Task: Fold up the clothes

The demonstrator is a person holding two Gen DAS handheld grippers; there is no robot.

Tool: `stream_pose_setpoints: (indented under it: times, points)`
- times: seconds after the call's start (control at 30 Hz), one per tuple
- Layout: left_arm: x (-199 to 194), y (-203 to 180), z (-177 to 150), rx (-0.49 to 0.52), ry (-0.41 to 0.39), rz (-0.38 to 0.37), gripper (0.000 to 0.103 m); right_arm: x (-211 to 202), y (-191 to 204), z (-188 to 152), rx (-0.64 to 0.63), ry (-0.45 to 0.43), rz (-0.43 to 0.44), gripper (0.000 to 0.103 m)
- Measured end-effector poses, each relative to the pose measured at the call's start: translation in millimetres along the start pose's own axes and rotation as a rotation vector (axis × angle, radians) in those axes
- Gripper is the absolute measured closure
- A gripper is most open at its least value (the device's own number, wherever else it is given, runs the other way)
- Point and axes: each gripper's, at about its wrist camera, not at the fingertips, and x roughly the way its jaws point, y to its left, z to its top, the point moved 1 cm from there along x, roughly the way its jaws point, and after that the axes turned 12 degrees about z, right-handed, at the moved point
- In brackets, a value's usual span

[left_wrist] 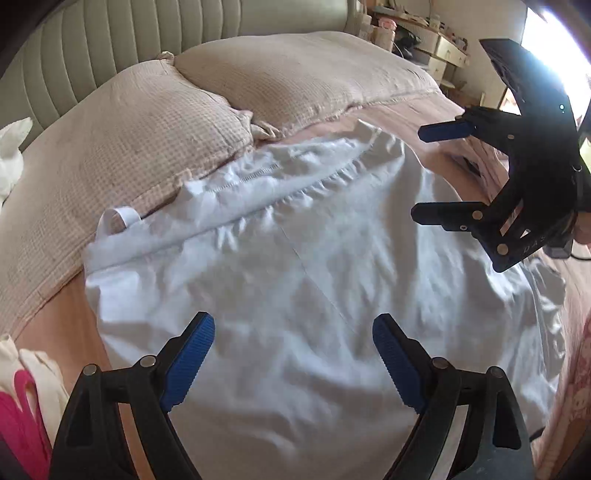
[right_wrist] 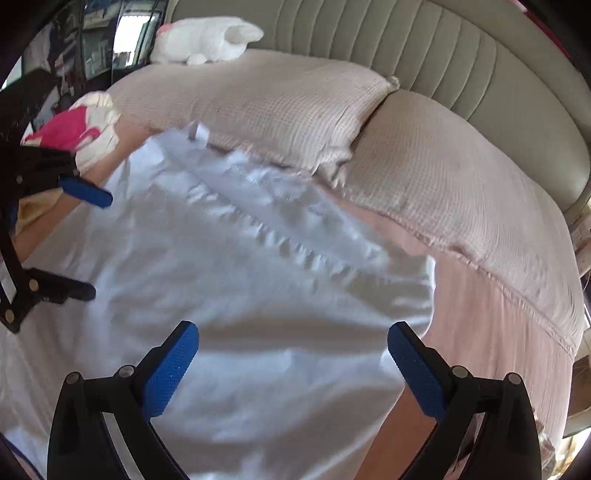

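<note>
1. Clothing pile [left_wrist: 22, 398], pink and cream, lay at the far left edge of the bed in the left wrist view; apart from the white garment; seemingly not yet handled, though that is a judgement.
2. Left gripper [left_wrist: 293, 326] hung above the garment; blue pads [left_wrist: 188, 362] stood wide apart; nothing between them; no cloth held.
3. White garment [left_wrist: 295, 277] lay spread and wrinkled on the pink bedsheet [left_wrist: 443, 110]; a gathered seam ran across its upper part; a small white loop [left_wrist: 118, 219] stuck out at its upper left corner, against the pillow edge; its top edge rested just below the pillows; no fold was visible anywhere on it.
4. Pillows [left_wrist: 184, 122], two, beige and waffle-textured, lay side by side beyond the garment, against the padded headboard [left_wrist: 129, 33].
5. Right gripper [left_wrist: 415, 171] appeared at the right of the left wrist view, above the garment's right border; its own camera showed its pads [right_wrist: 170, 373] at their widest, over the garment's right portion; empty; nothing gripped.
6. Plush toy [right_wrist: 207, 38], white, rested on the far pillow in the right wrist view.
7. Progress, as judged: garment laid out flat, roughly; first fold not yet begun; both tools free and clear of the cloth; edges remained to be picked up, and the side pile remained as well.
</note>
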Motion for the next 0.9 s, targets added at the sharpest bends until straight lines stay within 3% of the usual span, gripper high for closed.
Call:
stream_pose_setpoints:
  times: [0.07,0.17,0.27,0.3,0.33,0.43,0.47,0.53,0.6,0.67,0.7,0.77,0.8,0.87,0.9]
  points:
    - [17.7,28.3,16.5,-0.103,0.030,0.009,0.015,10.3,-35.9,16.3,0.105,-0.017,0.010,0.001]
    - [48.8,66.7,24.7,-0.241,0.117,0.074,0.015,42.2,-82.3,36.1,0.233,0.057,-0.040,0.002]
    - [67.5,67.1,33.2,-0.249,0.117,0.204,0.012,81.3,-103.2,34.7,0.222,0.163,-0.125,0.003]
    - [68.1,64.3,39.2,-0.264,0.096,0.251,0.011,88.9,-103.4,34.8,0.193,0.160,-0.153,0.003]
    - [68.7,61.5,45.2,-0.278,0.075,0.297,0.012,88.4,-103.4,38.2,0.180,0.114,-0.194,0.002]
    - [61.5,67.0,59.2,-0.390,-0.006,0.402,0.013,74.8,-107.8,54.2,0.185,-0.039,-0.426,0.003]
    - [53.9,72.5,60.0,-0.451,-0.036,0.391,0.013,65.9,-113.0,58.3,0.223,-0.088,-0.430,0.003]
    - [38.6,79.7,56.2,-0.526,-0.066,0.337,0.013,47.3,-122.8,62.0,0.316,-0.162,-0.320,0.002]
    - [28.1,75.9,47.2,-0.498,-0.046,0.298,0.013,39.4,-118.0,57.8,0.327,-0.134,-0.164,0.002]
    - [29.6,58.5,39.7,-0.380,0.007,0.234,0.012,44.7,-97.9,49.6,0.229,-0.044,-0.032,0.002]
    - [33.8,48.1,37.2,-0.313,0.038,0.220,0.012,56.0,-83.3,44.9,0.139,0.033,-0.018,0.002]
    - [50.9,25.9,37.7,-0.182,0.095,0.250,0.012,80.5,-61.7,36.2,-0.038,0.130,-0.141,0.002]
    - [56.7,20.9,41.1,-0.158,0.088,0.273,0.012,83.3,-61.3,37.5,-0.058,0.104,-0.174,0.002]
    - [67.3,14.6,49.1,-0.138,0.072,0.313,0.010,81.5,-77.9,51.7,0.016,0.053,-0.294,0.002]
    - [69.9,19.4,55.2,-0.185,0.069,0.326,0.010,79.0,-88.5,58.4,0.061,0.024,-0.347,0.002]
